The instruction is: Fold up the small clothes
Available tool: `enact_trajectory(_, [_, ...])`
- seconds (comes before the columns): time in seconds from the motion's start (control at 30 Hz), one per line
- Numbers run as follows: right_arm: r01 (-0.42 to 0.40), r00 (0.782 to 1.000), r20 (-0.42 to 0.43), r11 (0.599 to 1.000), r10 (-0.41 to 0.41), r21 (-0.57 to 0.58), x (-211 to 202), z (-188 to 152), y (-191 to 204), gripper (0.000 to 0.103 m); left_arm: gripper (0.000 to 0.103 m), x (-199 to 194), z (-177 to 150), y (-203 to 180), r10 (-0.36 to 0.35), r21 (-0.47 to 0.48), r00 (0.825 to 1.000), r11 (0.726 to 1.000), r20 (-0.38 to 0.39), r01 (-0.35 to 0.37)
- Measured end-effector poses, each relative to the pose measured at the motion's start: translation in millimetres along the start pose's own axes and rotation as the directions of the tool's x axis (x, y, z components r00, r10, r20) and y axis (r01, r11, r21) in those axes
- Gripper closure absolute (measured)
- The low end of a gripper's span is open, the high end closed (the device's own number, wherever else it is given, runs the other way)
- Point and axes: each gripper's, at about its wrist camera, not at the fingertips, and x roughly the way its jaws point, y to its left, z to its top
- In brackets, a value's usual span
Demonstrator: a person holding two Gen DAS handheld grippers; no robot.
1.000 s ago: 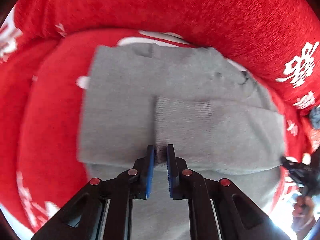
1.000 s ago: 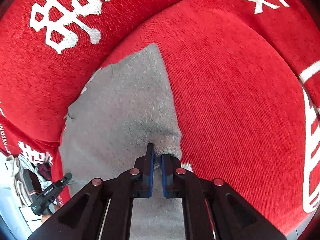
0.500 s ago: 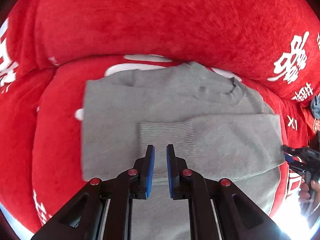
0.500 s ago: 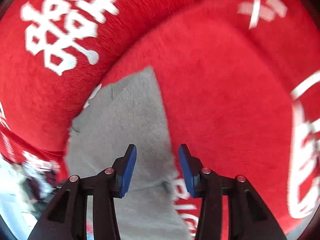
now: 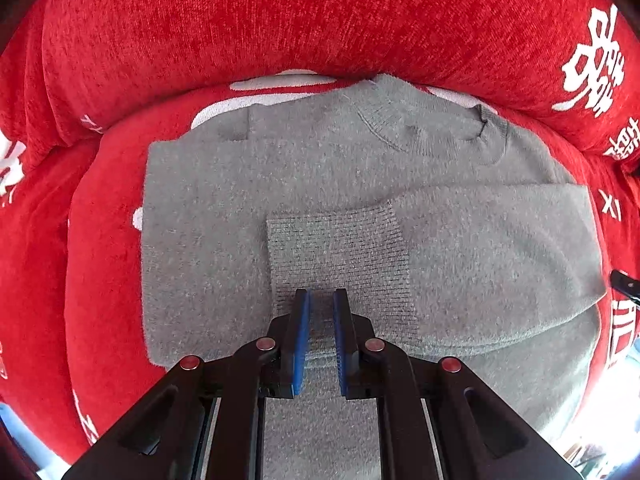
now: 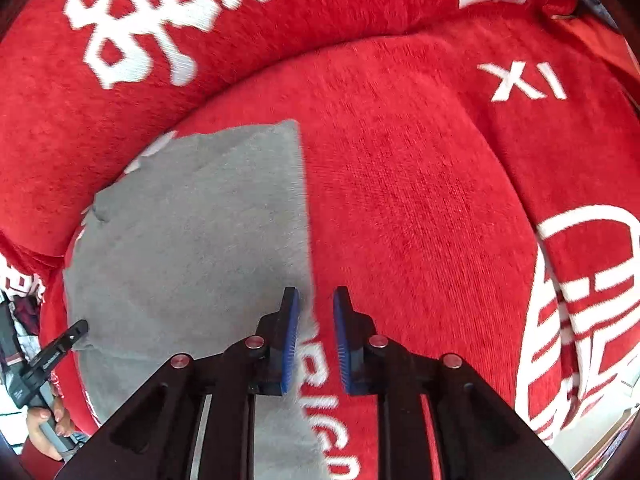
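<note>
A grey sweater (image 5: pixel 320 184) lies flat on a red sofa cushion (image 6: pixel 420 184), 1 sleeve (image 5: pixel 460 256) folded across its chest. The left hand-held gripper (image 5: pixel 319 300) hovers over the ribbed cuff (image 5: pixel 340 248), jaws nearly closed and empty. The right hand-held gripper (image 6: pixel 315 300), jaws just narrowing, stands open and empty above the sweater's 3 o'clock edge.

Each hand-held gripper is built the same: the left gripper (image 5: pixel 319 334) and the right gripper (image 6: pixel 314 338) have matte black angular arms with cut-out windows, two round silver-red rivets on each side, and blue ribbed pads (image 6: pixel 289 344) lining the inner faces of the fingers. Pale metal rails run between the arms beneath.
</note>
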Motion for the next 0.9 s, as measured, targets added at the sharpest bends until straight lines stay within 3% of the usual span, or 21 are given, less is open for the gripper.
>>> enact_trajectory(0.13, [-0.017,1.0,0.012,0.998,0.018,-0.053,-10,-10,22,0.08,0.09,-2,-1,-1,0.004,-0.009,1.0,1.0,-0.003,-0.004])
enact_trajectory(0.27, [-0.02,1.0,-0.002,0.997,0.02,-0.079,6,-10,41,0.076,0.09,-1,0,-1,0.006,-0.006,1.0,1.0,0.0,-0.006])
enact_trajectory(0.43, [-0.004,0.998,-0.057,0.998,0.0,-0.064,38,-11,44,0.076,0.09,-1,-1,-2,0.01,-0.009,1.0,1.0,0.004,-0.01])
enact_trajectory(0.67, [-0.024,0.997,-0.071,0.996,0.018,-0.084,41,-11,48,0.068,0.089,-2,-1,-5,0.025,-0.003,1.0,1.0,-0.005,-0.025])
enact_trajectory(0.7, [-0.022,0.997,-0.071,0.996,0.016,-0.085,42,-10,49,0.067,0.072,-2,-2,-6,0.03,-0.003,1.0,1.0,-0.008,-0.03])
enact_trajectory(0.73, [-0.02,0.997,-0.069,0.996,0.014,-0.084,42,-11,49,0.067,0.026,-4,-2,-6,0.037,-0.008,0.999,0.999,-0.002,-0.037])
enact_trajectory(0.77, [-0.02,0.998,-0.067,0.997,0.014,-0.081,42,-11,49,0.066,0.003,-7,-3,-5,0.049,-0.019,0.999,0.999,0.018,-0.049])
enact_trajectory(0.83, [-0.02,0.998,-0.063,0.997,0.015,-0.079,43,-11,51,0.063,0.0,-16,-5,-6,0.058,-0.013,0.996,0.998,0.066,-0.057])
enact_trajectory(0.9, [-0.017,0.998,-0.06,0.996,0.011,-0.083,44,-12,53,0.062,0.0,-16,-8,-7,0.059,-0.008,0.997,0.998,0.049,-0.059])
